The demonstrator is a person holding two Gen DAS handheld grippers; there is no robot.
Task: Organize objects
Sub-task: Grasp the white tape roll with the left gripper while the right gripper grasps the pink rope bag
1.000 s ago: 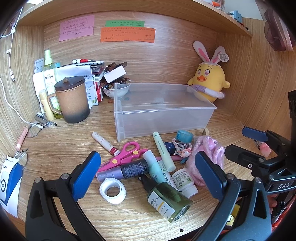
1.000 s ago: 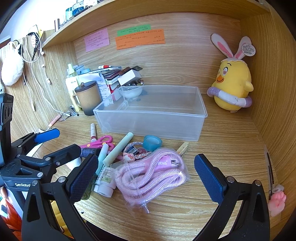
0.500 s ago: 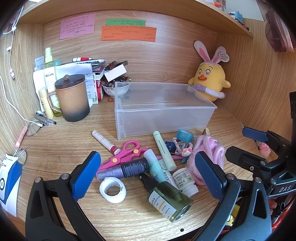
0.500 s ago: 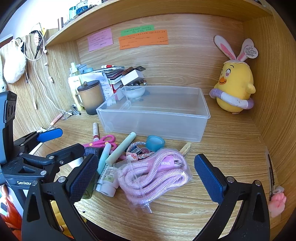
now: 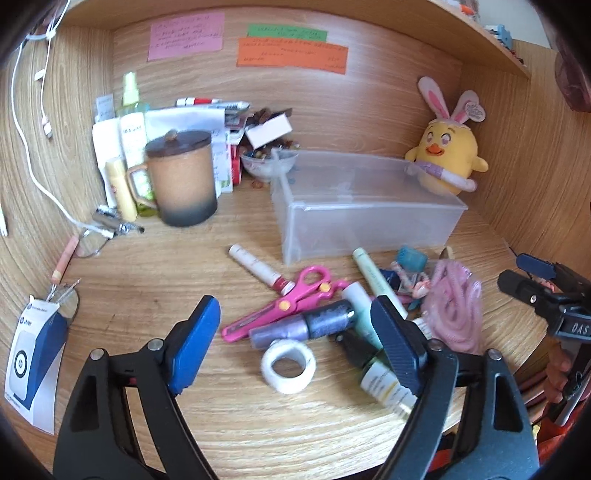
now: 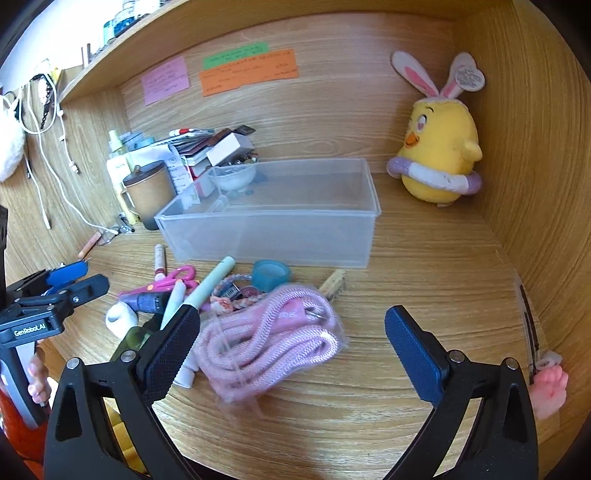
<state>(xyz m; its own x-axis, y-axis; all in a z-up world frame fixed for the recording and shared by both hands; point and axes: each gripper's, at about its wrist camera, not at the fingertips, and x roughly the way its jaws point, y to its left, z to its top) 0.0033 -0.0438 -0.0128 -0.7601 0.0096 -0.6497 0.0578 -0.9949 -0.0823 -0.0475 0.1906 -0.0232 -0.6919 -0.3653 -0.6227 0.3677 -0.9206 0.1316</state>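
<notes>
Purple bottle (image 5: 306, 325) lies crosswise just ahead between the closing, empty jaws of the left gripper (image 5: 295, 332); right gripper (image 6: 291, 343) gapes over pink rope (image 6: 269, 339)

The desk (image 5: 155, 273) and the walls around it are light wood with a wavy grain. A pink note (image 5: 186, 35), a green one (image 5: 287, 33) and an orange one (image 5: 291, 55) hang on the back wall. The storage box (image 5: 365, 206) is frosted clear plastic. The plush chick (image 6: 439, 147) is yellow with pink-lined white bunny ears and a lilac-and-white ring. The scissors (image 5: 291, 299) are hot pink with yellow dots, the rope bundle (image 6: 273, 339) pale pink, the tape roll (image 5: 288, 363) white, the lidded mug (image 5: 183, 177) tan fading to dark grey. Both claws have blue pads (image 6: 413, 350) on black arms.
</notes>
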